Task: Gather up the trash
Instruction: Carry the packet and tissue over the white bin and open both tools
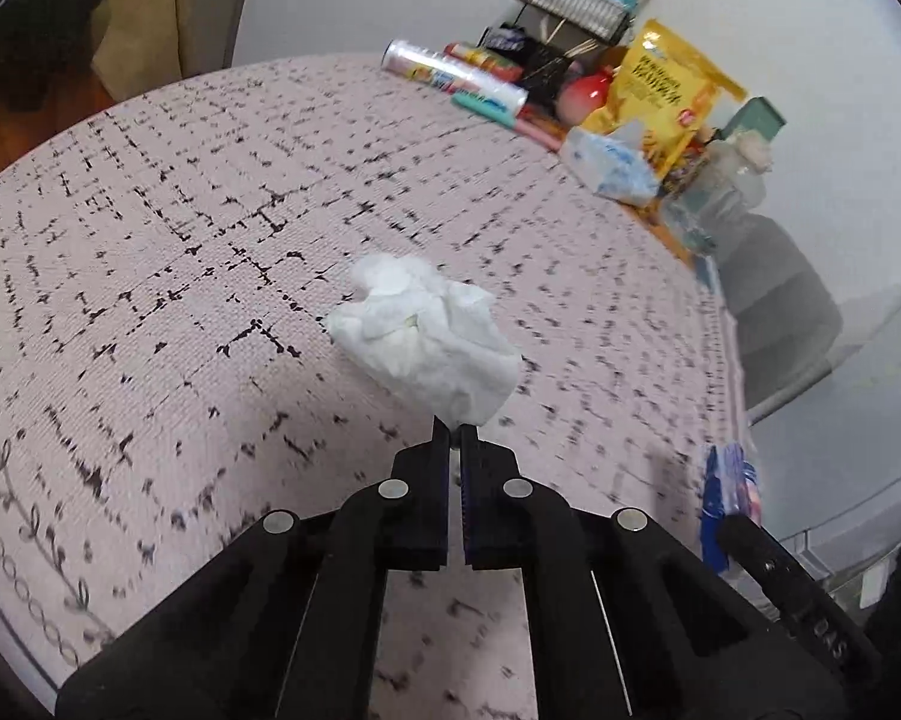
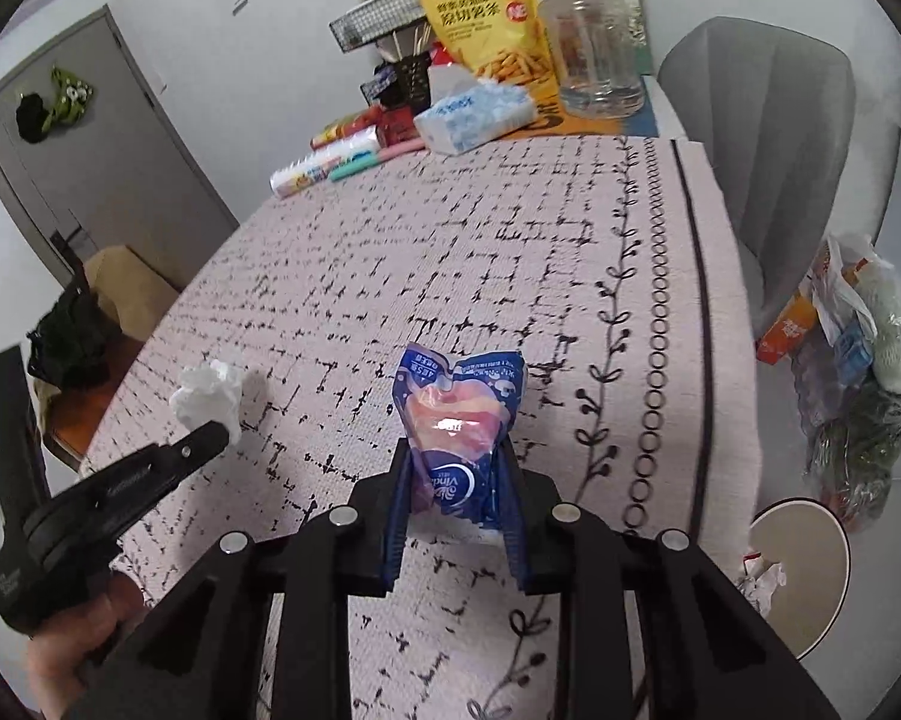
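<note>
- The left gripper (image 1: 455,429) has its jaws pinched tight on the lower edge of a crumpled white tissue (image 1: 429,336), which hangs clear above the tablecloth (image 1: 210,228).
- The right gripper (image 2: 453,480) is clamped around the bottom of an empty blue Vinda tissue-pack wrapper (image 2: 459,414), its crinkled top standing up between the fingers.
- Both pieces look feather-light and soft. The tissue should squash without harm, so a pinch on any fold will do, though a thin corner could tear. The wrapper is glossy film and likely slippery; a hold across its bunched middle seems safest.
- Below is a pale woven cloth with a broken black grid and a vine-and-ring border, covering the table.
- At the far end sit a yellow snack bag (image 2: 489,18), a clear plastic jar (image 2: 594,54), a soft tissue pack (image 2: 477,114) and some rolls.
- Beyond the table's right edge stand a grey chair (image 2: 774,120), a stuffed plastic bag (image 2: 858,372) on the floor, and a round bin (image 2: 804,564) with paper scraps at its rim, probably where this trash goes.
</note>
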`<state>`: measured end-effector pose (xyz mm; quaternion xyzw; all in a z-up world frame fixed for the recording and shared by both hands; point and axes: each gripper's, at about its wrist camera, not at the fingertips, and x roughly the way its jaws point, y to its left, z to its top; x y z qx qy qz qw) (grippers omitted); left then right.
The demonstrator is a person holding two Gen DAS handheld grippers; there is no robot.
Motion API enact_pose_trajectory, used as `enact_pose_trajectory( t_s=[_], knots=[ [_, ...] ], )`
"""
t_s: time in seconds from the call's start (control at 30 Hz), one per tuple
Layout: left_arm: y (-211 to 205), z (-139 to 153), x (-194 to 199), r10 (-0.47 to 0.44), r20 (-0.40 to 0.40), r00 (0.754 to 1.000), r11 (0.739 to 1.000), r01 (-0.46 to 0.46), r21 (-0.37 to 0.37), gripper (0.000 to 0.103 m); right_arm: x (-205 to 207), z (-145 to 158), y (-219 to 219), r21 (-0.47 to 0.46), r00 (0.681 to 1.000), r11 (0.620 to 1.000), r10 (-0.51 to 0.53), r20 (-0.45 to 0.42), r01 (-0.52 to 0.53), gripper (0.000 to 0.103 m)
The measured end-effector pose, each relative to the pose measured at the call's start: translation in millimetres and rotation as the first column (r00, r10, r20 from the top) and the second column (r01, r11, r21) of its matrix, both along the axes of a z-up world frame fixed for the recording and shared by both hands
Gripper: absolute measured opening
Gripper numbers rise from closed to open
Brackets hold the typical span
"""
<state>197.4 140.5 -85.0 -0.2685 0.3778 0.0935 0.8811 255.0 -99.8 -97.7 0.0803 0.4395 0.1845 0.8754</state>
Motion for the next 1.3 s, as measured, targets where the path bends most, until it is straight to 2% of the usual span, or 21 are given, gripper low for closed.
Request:
enact_pose_trajectory(
  t_s=[0.27,0.43,0.63,0.87,1.3],
  knots=[
    [-17.5,33.5,-46.7,-0.043,0.159,0.986,0.998,0.049,-0.035,0.004,-24.1,22.2,-28.6,0.038,0.998,0.999,-0.006,0.056,0.004,0.026],
    [-33.4,49.6,-61.8,-0.078,0.206,0.975,0.996,0.085,-0.025,0.004,-38.3,29.0,-56.0,0.074,0.997,0.997,-0.026,0.070,0.021,0.027],
    [-71.7,62.9,-57.6,-0.133,0.214,0.968,0.991,0.135,0.007,0.004,-45.2,32.4,-90.2,0.093,0.995,0.994,-0.060,0.083,0.053,0.027],
    [-126.5,64.6,-45.2,-0.223,0.205,0.953,0.974,0.225,0.016,0.004,-47.2,32.6,-142.9,0.101,0.988,0.987,-0.131,0.087,0.122,0.027],
    [-246.3,50.9,-8.1,-0.411,0.153,0.899,0.910,0.413,0.017,0.004,-53.4,7.6,-252.4,0.094,0.954,0.952,-0.296,0.045,0.291,0.027]
  ],
)
